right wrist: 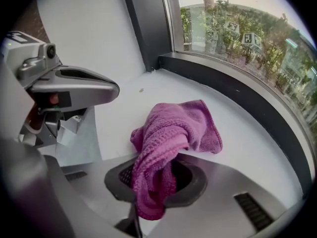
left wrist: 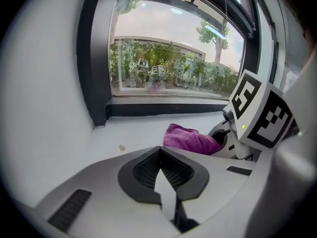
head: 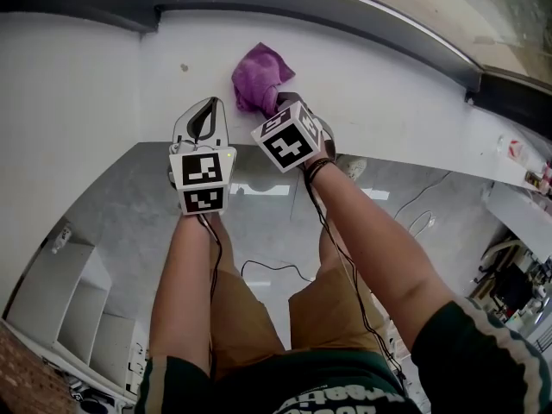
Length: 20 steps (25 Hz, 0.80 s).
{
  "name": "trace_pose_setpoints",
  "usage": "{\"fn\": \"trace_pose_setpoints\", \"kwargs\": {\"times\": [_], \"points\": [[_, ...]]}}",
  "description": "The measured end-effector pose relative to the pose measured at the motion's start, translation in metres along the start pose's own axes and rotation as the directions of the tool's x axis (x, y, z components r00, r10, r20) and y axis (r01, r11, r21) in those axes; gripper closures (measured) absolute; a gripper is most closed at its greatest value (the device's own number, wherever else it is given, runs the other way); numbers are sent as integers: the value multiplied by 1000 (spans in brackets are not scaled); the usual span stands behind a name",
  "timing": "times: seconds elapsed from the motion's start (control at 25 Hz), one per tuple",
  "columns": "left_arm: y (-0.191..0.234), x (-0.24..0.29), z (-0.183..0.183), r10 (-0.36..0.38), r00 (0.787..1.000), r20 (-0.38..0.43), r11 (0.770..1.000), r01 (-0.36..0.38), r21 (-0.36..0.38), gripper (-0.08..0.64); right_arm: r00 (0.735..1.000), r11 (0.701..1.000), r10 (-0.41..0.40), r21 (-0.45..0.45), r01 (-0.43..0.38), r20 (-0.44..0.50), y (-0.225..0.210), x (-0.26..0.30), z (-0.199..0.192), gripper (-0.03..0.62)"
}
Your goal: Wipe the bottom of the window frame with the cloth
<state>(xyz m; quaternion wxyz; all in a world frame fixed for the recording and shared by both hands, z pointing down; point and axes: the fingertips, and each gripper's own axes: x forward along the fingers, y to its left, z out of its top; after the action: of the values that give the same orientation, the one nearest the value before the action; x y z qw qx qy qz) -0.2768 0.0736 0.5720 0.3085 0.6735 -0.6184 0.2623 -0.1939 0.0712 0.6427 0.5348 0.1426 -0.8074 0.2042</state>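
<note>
A purple cloth (head: pixel 255 76) lies bunched on the white sill (head: pixel 379 84), just below the dark bottom rail of the window frame (head: pixel 345 20). My right gripper (head: pixel 278 102) is shut on the cloth's near end. In the right gripper view the cloth (right wrist: pixel 173 128) hangs out of the right gripper (right wrist: pixel 156 175) and spreads toward the frame rail (right wrist: pixel 223 83). My left gripper (head: pixel 210 102) sits just left of the cloth, shut with nothing in it. In the left gripper view its tips (left wrist: pixel 159 151) meet, and the cloth (left wrist: pixel 190 138) lies ahead to the right beside the right gripper's marker cube (left wrist: pixel 257 115).
A small brown speck (left wrist: pixel 122 147) sits on the sill left of the cloth. The frame's dark left upright (left wrist: pixel 91 58) meets the rail (left wrist: pixel 163 108) at a corner. Below the sill are a grey floor with cables (head: pixel 276 270) and white shelving (head: pixel 78 309).
</note>
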Motion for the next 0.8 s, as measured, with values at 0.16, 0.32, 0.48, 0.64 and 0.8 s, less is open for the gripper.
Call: {"fn": "trace_pose_setpoints", "kwargs": {"times": [0.16, 0.32, 0.48, 0.64, 0.8], "points": [[23, -8, -8, 32, 999, 0, 999, -32, -21, 554, 1000, 1000, -1, -20, 1, -1, 7, 6, 10, 503], [36, -14, -12, 36, 999, 9, 999, -36, -30, 554, 1000, 999, 14, -49, -14, 8, 22, 15, 28, 503], [54, -24, -15, 53, 998, 18, 998, -52, -45, 554, 999, 995, 42, -89, -40, 23, 46, 24, 51, 503], [71, -34, -17, 74, 997, 20, 996, -73, -49, 554, 997, 992, 67, -110, -63, 38, 66, 33, 73, 503], [85, -43, -22, 84, 996, 24, 995, -83, -57, 554, 995, 988, 86, -135, -78, 57, 79, 42, 93, 503]]}}
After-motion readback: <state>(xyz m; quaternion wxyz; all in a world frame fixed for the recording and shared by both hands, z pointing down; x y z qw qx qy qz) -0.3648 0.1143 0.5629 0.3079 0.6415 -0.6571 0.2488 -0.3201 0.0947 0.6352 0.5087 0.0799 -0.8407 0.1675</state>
